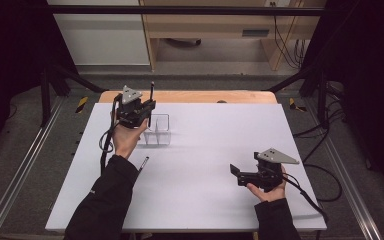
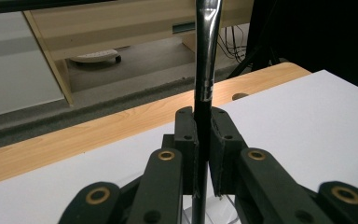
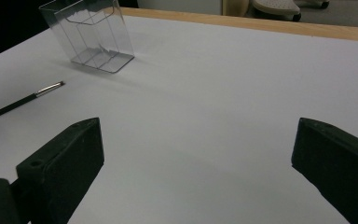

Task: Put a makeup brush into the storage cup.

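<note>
We see the left gripper (image 1: 149,111) at the far left part of the white worktop (image 1: 205,150), its jaws closed tight on a thin black brush with a shiny metal ferrule (image 2: 204,70). In the left gripper view the brush stands upright between the pads, its long axis running straight up and down; its upper end is cut off by the top edge of that view, so we cannot make out the tip, and its lower end is cut off at the bottom edge behind the jaws. In the high view the brush shows as a thin dark stick (image 1: 151,100) rising above the gripper, just over the clear plastic compartmented holder (image 1: 156,131). Whether the lower end has entered a compartment we cannot tell, since the gripper and hand cover that spot.

A second thin black brush with a metal ferrule (image 3: 25,100) lies flat on the worktop, near the person's left sleeve (image 1: 105,200) in the high view; its handle end runs off the left edge of the right gripper view, and its bristle end points toward the holder.

The right gripper (image 1: 236,174) rests low at the near right of the worktop, jaws spread wide with nothing between them.
</note>
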The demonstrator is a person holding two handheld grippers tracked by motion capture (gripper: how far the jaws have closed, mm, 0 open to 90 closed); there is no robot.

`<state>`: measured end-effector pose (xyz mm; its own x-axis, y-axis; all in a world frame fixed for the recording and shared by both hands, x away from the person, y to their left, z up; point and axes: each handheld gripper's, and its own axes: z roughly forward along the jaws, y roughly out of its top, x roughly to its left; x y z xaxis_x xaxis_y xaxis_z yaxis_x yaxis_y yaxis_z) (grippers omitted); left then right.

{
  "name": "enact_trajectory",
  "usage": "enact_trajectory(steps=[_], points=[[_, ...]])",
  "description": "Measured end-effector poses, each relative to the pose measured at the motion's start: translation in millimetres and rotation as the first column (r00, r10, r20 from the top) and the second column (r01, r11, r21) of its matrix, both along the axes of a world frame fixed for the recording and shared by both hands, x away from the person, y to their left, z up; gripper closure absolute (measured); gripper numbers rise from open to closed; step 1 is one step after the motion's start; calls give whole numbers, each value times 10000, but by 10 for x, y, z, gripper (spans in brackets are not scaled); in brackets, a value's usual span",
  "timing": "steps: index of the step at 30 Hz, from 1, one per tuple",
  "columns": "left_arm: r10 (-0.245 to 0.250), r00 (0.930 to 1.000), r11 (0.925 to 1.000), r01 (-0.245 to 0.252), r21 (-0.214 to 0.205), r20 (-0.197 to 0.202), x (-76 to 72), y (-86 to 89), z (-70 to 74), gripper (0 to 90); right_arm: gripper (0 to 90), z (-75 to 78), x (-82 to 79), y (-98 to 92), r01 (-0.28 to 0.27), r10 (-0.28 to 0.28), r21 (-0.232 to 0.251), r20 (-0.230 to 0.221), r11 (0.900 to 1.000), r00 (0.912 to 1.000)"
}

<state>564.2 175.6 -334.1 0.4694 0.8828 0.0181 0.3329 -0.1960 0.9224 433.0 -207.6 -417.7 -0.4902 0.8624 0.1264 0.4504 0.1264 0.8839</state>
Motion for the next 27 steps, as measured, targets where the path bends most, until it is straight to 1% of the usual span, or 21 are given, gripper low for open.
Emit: enact_trajectory(steps=[9,13,19,22,24,27], points=[[85,10000,9999,-85,-62,14,114,-17,-31,823,27,8,-2,1,-9,9,50,21,10000,10000],[79,10000,10000,-79,52,45,165,-10,-71,823,27,3,2,4,-7,7,24,13,10000,10000],[196,9997,9998,-197,-88,-110,240,22,-134,823,27,-5,7,10,-6,6,-1,1,10000,10000],[229,9996,9997,-229,-2,-146,264,25,-159,823,25,-4,7,8,21,-21,-24,4,10000,10000],[297,9992,9996,-297,17,-251,284,35,-178,823,25,-5,8,8,23,-23,-27,8,10000,10000],[367,9988,9993,-367,-17,-336,298,52,-210,823,25,-9,9,12,28,-28,-46,-18,10000,10000]])
